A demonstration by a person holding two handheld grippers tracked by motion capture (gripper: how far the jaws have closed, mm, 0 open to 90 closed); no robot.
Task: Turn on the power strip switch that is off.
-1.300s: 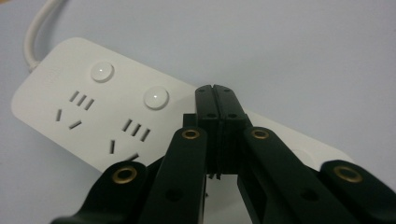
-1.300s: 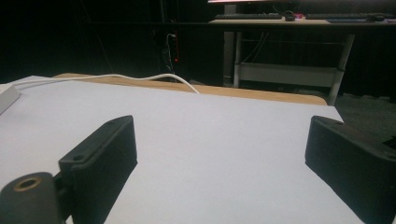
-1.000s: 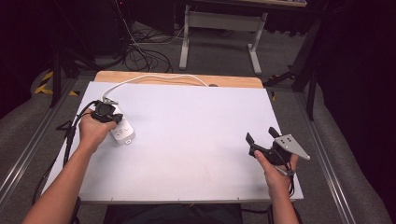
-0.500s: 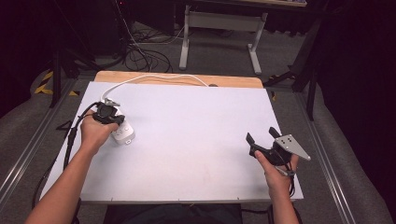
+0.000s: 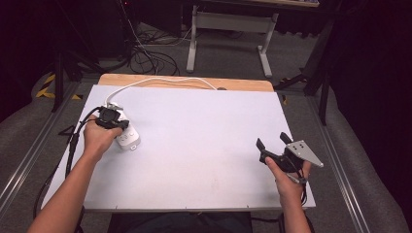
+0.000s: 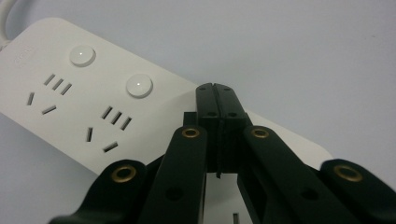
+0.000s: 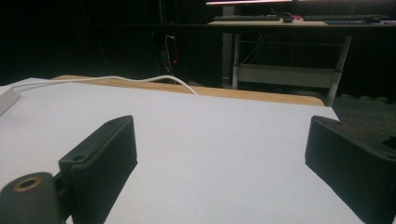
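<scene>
A white power strip (image 5: 129,141) lies flat at the left of the white table (image 5: 204,145), its cable (image 5: 160,80) curving off toward the far edge. My left gripper (image 5: 108,116) hovers right over it. In the left gripper view the jaws are pressed together with nothing between them, and the gripper (image 6: 216,91) points down at the power strip (image 6: 70,93) just beside its round buttons (image 6: 139,85). Whether the tips touch the strip I cannot tell. My right gripper (image 5: 270,141) is held near the table's right front, open and empty, and the right gripper (image 7: 219,154) looks out over bare table.
A wooden strip (image 5: 184,82) runs along the table's far edge. Beyond it stand a desk frame (image 5: 228,29) and tangled floor cables (image 5: 145,53). Metal rails (image 5: 29,155) flank the table on both sides.
</scene>
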